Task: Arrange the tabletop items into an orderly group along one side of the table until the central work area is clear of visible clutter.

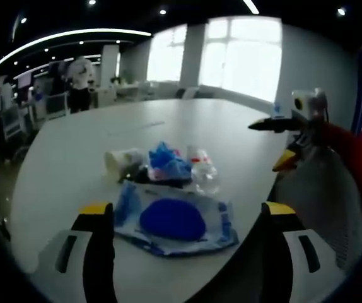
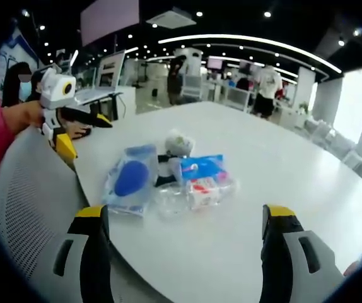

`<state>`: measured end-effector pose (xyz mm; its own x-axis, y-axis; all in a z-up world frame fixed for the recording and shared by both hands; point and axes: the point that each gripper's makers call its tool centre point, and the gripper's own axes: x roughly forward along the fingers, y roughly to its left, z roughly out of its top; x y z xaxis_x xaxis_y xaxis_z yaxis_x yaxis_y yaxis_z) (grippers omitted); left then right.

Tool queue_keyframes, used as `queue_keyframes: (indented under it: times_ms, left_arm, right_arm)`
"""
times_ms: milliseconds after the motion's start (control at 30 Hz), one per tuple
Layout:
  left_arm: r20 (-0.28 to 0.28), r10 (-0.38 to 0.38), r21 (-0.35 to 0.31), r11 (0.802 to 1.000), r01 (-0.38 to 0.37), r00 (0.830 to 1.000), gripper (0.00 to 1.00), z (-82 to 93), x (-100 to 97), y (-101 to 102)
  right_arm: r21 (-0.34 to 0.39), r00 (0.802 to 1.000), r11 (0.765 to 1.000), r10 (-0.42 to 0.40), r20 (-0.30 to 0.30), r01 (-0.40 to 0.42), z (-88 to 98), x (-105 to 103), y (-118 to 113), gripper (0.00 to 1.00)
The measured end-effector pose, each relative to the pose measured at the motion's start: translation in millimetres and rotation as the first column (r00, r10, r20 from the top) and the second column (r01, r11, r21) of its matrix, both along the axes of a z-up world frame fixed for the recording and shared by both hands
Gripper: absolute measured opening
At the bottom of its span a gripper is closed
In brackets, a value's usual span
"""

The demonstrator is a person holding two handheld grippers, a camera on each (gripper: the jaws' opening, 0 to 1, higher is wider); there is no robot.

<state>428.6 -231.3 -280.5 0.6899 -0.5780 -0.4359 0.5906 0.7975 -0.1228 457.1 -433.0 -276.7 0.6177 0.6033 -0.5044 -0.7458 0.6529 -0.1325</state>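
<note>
Left gripper (image 1: 187, 218) spread wide, empty, straddling blue-sponge packet (image 1: 173, 219) dead ahead, long axis crosswise; right gripper (image 2: 187, 218) likewise agape, farther back.

My right gripper (image 2: 184, 243) hangs over the white table (image 2: 282, 177), jaws wide apart, nothing between them. Just ahead a pile sits near the table edge: clear bag with a blue round thing (image 2: 129, 180), crumpled white wrapper (image 2: 178, 144), blue packet (image 2: 203, 166), clear plastic bottle (image 2: 190, 194). Left gripper (image 2: 74, 129) at far left, above a grey mesh chair (image 2: 26, 202).
</note>
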Motion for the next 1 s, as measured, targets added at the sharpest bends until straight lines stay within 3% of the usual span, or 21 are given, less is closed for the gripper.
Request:
queue_keyframes:
  times_ms: [1000]
  left_arm:
    - [-0.006,-0.014,0.017,1.0,0.014,1.0,0.92,-2.6,-2.3,-1.8]
  right_arm:
    - [-0.019,1.0,1.0,0.014,0.006,-0.014,0.8,-2.0,2.9,1.0]
